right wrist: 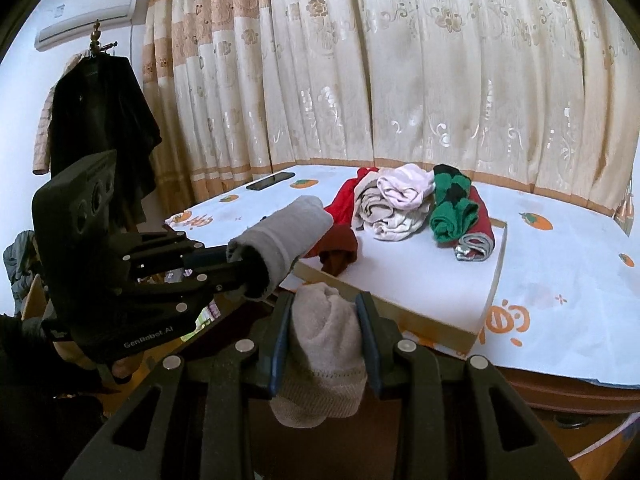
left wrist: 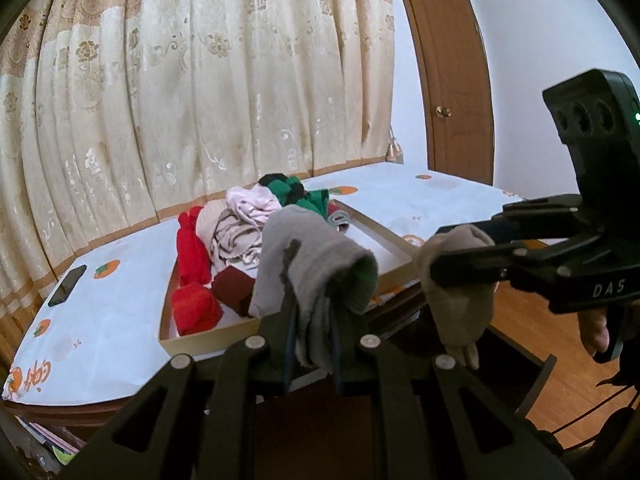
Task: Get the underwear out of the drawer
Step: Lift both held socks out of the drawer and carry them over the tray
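My left gripper [left wrist: 312, 308] is shut on a rolled grey underwear piece [left wrist: 316, 256], which stands up from the jaws and droops between them. To its right, my right gripper [left wrist: 438, 254] is shut on a beige rolled piece [left wrist: 460, 300] that hangs down below it. In the right wrist view the beige piece [right wrist: 324, 352] sits pinched in the right gripper [right wrist: 324, 300], and the grey piece [right wrist: 284, 228] covers the tips of the left gripper [right wrist: 244, 272]. Both are held in front of the table edge, near a shallow cardboard tray [left wrist: 208, 342] [right wrist: 440, 326].
The tray holds red, pink, beige and green rolled clothes [left wrist: 240, 224] [right wrist: 400, 200]. A black phone [left wrist: 67, 280] [right wrist: 271, 181] lies on the white printed tablecloth [right wrist: 560, 264]. Curtains hang behind the table. A dark coat [right wrist: 100, 120] hangs at left, and a wooden door [left wrist: 448, 80] is at right.
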Tool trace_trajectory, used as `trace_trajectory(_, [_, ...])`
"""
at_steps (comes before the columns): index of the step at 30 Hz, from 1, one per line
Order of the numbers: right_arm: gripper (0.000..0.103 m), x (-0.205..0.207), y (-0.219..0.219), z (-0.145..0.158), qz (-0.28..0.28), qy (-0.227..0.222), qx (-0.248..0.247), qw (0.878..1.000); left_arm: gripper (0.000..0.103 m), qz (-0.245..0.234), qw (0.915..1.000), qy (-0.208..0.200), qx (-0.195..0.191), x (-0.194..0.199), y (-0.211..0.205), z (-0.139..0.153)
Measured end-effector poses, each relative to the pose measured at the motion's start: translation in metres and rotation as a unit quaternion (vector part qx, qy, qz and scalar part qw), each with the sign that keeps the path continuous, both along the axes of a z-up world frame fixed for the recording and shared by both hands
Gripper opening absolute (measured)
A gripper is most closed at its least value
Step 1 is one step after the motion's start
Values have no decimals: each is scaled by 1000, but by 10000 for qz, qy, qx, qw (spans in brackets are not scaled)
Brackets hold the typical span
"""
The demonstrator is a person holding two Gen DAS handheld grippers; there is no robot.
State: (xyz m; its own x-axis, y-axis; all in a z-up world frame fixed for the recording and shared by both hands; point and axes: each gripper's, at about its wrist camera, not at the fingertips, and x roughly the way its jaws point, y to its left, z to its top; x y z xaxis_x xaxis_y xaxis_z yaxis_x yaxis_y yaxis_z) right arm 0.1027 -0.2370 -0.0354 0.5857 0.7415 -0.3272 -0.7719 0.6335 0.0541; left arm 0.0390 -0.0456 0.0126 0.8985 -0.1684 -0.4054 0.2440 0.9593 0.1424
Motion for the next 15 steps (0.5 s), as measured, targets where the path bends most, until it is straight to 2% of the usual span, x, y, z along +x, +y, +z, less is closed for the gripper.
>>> trace_trajectory(15, [35,18,3,25,-48,-161,94,9998,12,15,9998,-192,17,24,6,20])
